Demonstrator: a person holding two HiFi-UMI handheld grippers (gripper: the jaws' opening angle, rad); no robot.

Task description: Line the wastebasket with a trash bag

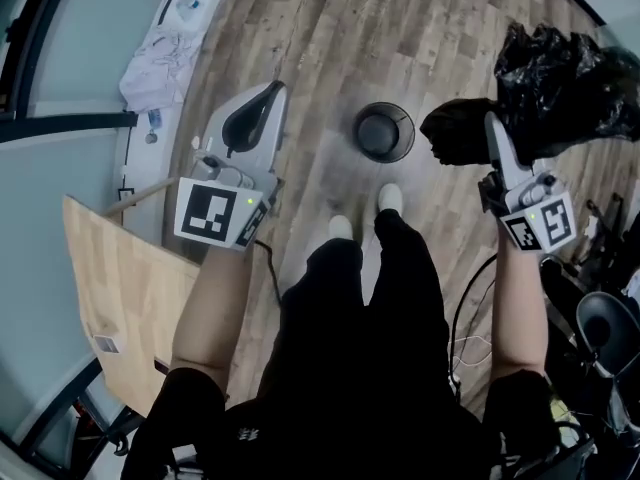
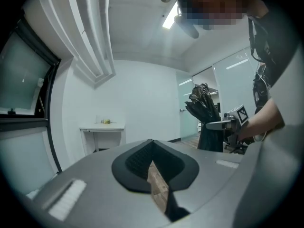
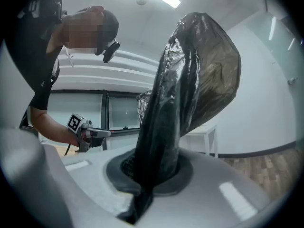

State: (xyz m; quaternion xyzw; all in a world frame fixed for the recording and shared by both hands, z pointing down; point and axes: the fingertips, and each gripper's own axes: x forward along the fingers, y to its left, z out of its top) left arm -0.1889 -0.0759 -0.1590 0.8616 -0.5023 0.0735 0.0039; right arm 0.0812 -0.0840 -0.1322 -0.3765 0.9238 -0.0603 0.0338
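Well left of the wastebasket [image 1: 384, 131] is a pale wooden board [image 1: 125, 293]. Nearer to it, also on its left, the left claw [image 1: 270, 96] hangs above the wooden floor [image 1: 330, 38] with its jaws pressed together and nothing between them. The round black wastebasket stands upright on that floor, just beyond the person's white shoes [image 1: 340, 226]. Right of the wastebasket, the right claw [image 1: 493, 126] is clamped tight on a bunched black trash bag [image 1: 560, 73]. The bag billows beyond the claw, apart from the wastebasket.
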